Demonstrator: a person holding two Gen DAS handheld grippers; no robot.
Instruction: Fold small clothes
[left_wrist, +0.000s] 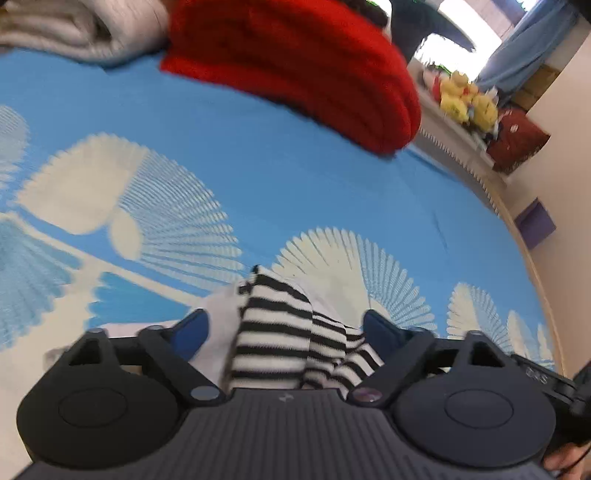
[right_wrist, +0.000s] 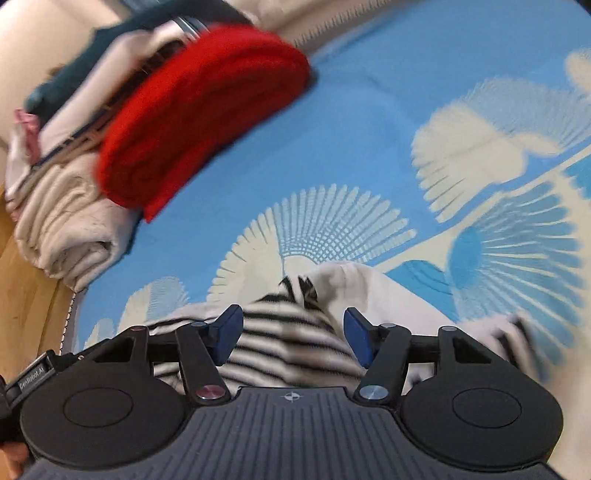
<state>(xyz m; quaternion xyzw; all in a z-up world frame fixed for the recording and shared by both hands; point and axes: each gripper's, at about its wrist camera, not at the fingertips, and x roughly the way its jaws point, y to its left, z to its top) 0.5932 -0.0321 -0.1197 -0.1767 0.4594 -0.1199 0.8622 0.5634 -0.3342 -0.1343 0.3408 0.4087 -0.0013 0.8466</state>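
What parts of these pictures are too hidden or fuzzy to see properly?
- Black-and-white striped garment: left wrist view, its near end is hidden behind the left gripper body, so its type is unclear.
- Same garment: right wrist view, motion blur smears the stripes between the right gripper fingers.
- Folded red knitted garment: top cut off by the frame edge.
- Yellow plush toys: small and blurred.
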